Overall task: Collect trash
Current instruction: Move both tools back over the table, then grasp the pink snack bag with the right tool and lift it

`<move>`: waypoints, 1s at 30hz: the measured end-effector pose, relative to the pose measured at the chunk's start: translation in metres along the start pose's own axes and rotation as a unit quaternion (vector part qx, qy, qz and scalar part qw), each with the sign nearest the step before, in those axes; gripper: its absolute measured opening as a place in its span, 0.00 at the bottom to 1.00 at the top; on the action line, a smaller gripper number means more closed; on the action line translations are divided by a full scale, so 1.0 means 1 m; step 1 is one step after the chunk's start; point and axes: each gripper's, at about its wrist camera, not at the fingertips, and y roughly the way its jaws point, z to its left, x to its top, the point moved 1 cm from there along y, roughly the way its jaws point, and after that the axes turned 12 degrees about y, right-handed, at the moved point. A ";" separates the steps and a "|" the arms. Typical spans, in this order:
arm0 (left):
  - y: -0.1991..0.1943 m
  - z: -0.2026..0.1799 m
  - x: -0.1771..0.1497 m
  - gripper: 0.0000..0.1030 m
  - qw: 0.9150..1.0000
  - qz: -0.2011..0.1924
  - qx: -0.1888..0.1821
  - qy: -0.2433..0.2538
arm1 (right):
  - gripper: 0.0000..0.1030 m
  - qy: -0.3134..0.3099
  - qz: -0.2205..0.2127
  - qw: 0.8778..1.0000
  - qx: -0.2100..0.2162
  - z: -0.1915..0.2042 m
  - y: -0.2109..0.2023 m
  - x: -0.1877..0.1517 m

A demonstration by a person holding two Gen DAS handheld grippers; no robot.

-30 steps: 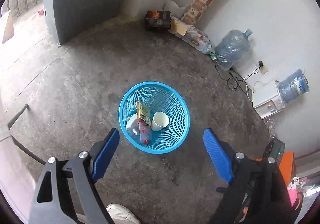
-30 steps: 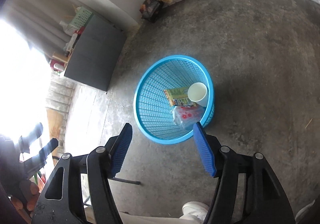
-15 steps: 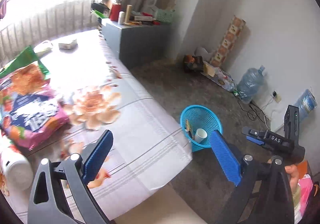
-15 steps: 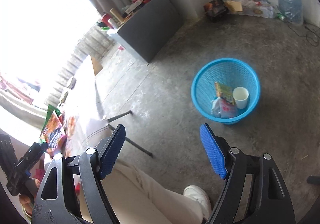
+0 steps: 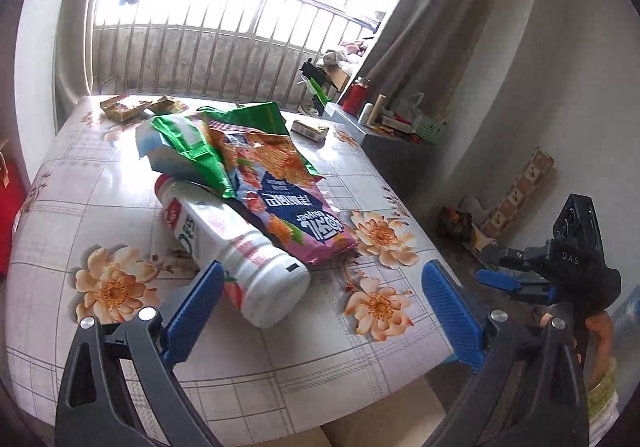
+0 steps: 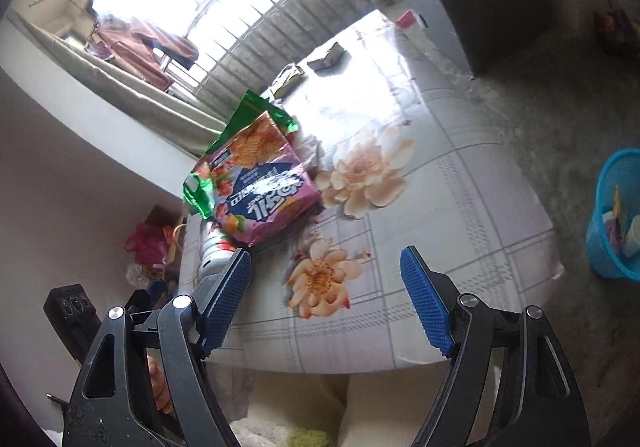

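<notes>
- Now the left gripper point(image 5: 318, 307) hangs with jaws spread wide, empty, above the flowered table point(image 5: 400, 347).
- Its white bottle point(image 5: 240, 247) lies at eleven o'clock, under the pink snack bag point(image 5: 288, 207).
- The right gripper point(image 6: 326, 299) gapes empty; the blue basket point(image 6: 608, 247) sits at three o'clock.

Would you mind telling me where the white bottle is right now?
The white bottle lies on its side on the floral tablecloth, partly under the pink snack bag, just ahead of the left gripper in its wrist view.
</notes>
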 end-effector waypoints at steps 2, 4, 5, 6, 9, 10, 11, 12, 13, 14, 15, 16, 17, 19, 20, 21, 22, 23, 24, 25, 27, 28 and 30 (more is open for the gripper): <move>-0.005 0.020 -0.001 0.94 1.000 -0.010 0.012 -0.019 | 0.71 0.010 0.032 0.999 0.013 0.015 0.025 0.006; -0.007 0.037 -0.002 0.94 0.999 -0.016 0.017 -0.040 | 0.71 0.040 0.069 0.996 0.035 0.021 0.049 0.010; -0.007 0.045 -0.003 0.94 0.998 -0.018 0.019 -0.050 | 0.71 0.065 0.090 0.993 0.051 0.023 0.059 0.007; -0.006 0.051 -0.004 0.94 0.998 -0.019 0.021 -0.058 | 0.71 0.094 0.108 0.987 0.069 0.025 0.069 0.005; -0.004 0.066 -0.009 0.94 0.997 -0.020 0.022 -0.073 | 0.70 0.166 0.155 0.969 0.098 0.022 0.097 -0.002; -0.002 0.069 -0.010 0.94 0.997 -0.018 0.022 -0.075 | 0.68 0.179 0.160 0.966 0.095 0.021 0.104 -0.005; 0.000 0.069 -0.010 0.94 0.997 -0.017 0.021 -0.075 | 0.68 0.188 0.165 0.964 0.093 0.022 0.110 -0.006; 0.003 0.069 -0.011 0.94 0.997 -0.015 0.020 -0.075 | 0.68 0.195 0.169 0.962 0.093 0.026 0.118 -0.007; 0.004 0.069 -0.011 0.94 0.997 -0.014 0.020 -0.074 | 0.68 0.205 0.174 0.958 0.095 0.028 0.126 -0.008; 0.006 0.069 -0.011 0.94 0.997 -0.015 0.019 -0.073 | 0.67 0.216 0.181 0.955 0.097 0.030 0.134 -0.009; 0.007 0.069 -0.011 0.94 0.997 -0.015 0.020 -0.072 | 0.66 0.228 0.187 0.951 0.096 0.032 0.142 -0.010; 0.008 0.069 -0.011 0.94 0.997 -0.016 0.021 -0.071 | 0.65 0.239 0.190 0.948 0.094 0.032 0.149 -0.010; 0.009 0.070 -0.010 0.94 0.997 -0.017 0.023 -0.070 | 0.64 0.249 0.191 0.945 0.090 0.032 0.156 -0.010; 0.010 0.071 -0.009 0.94 0.997 -0.018 0.027 -0.070 | 0.60 0.266 0.186 0.942 0.084 0.033 0.166 -0.010; 0.010 0.072 -0.009 0.94 0.997 -0.017 0.028 -0.071 | 0.57 0.273 0.180 0.941 0.086 0.032 0.169 -0.010; 0.011 0.072 -0.009 0.94 0.997 -0.017 0.029 -0.071 | 0.50 0.283 0.174 0.939 0.088 0.031 0.174 -0.009; 0.011 0.072 -0.009 0.94 0.997 -0.016 0.030 -0.071 | 0.45 0.292 0.169 0.937 0.089 0.029 0.177 -0.008; 0.011 0.073 -0.009 0.94 0.997 -0.014 0.031 -0.070 | 0.43 0.300 0.165 0.935 0.092 0.027 0.179 -0.008; 0.012 0.072 -0.009 0.94 0.997 -0.013 0.032 -0.068 | 0.39 0.307 0.159 0.933 0.096 0.025 0.179 -0.008; 0.013 0.072 -0.009 0.94 0.997 -0.012 0.033 -0.066 | 0.31 0.313 0.155 0.932 0.098 0.020 0.176 -0.008; 0.014 0.070 -0.008 0.94 0.998 -0.010 0.035 -0.061 | 0.21 0.320 0.148 0.929 0.111 0.014 0.173 -0.010; 0.015 0.069 -0.008 0.94 0.998 -0.008 0.036 -0.058 | 0.19 0.319 0.144 0.929 0.117 0.011 0.167 -0.011; 0.017 0.067 -0.006 0.94 0.998 -0.006 0.038 -0.052 | 0.19 0.312 0.130 0.933 0.124 0.005 0.157 -0.011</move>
